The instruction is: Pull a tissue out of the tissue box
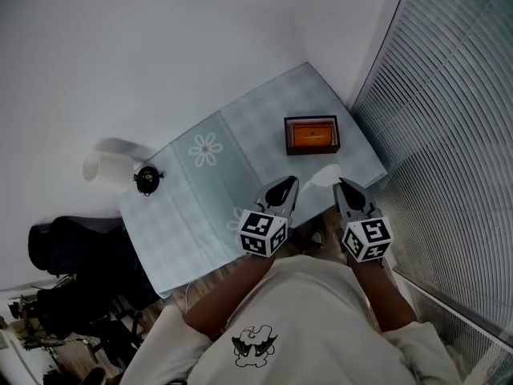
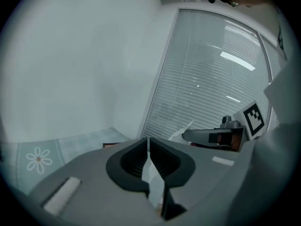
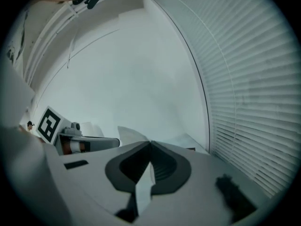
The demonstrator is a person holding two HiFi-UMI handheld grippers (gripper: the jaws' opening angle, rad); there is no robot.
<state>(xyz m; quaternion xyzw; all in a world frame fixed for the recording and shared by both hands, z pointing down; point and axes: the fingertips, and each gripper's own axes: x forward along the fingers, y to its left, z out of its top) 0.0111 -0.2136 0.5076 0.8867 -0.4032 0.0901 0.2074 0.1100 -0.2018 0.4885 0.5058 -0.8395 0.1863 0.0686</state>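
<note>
A dark tissue box (image 1: 311, 135) with an orange top stands near the far right corner of the table with a pale checked cloth (image 1: 240, 119). A white tissue (image 1: 325, 175) hangs in the air in front of the box. My right gripper (image 1: 341, 185) is shut on its edge. In the right gripper view the tissue (image 3: 130, 133) pokes out just past the shut jaws (image 3: 150, 144). My left gripper (image 1: 290, 182) hovers to the left of the tissue and apart from it. Its jaws (image 2: 148, 139) are shut, with nothing clearly held. The left gripper view shows the right gripper (image 2: 211, 136) with the tissue (image 2: 181, 131) at its tip.
Window blinds (image 1: 449, 135) run close along the table's right side. A small black object (image 1: 147, 180) sits at the table's left edge beside a white fan-like shape (image 1: 112, 160). Dark bags or equipment (image 1: 72, 255) lie on the floor at the lower left.
</note>
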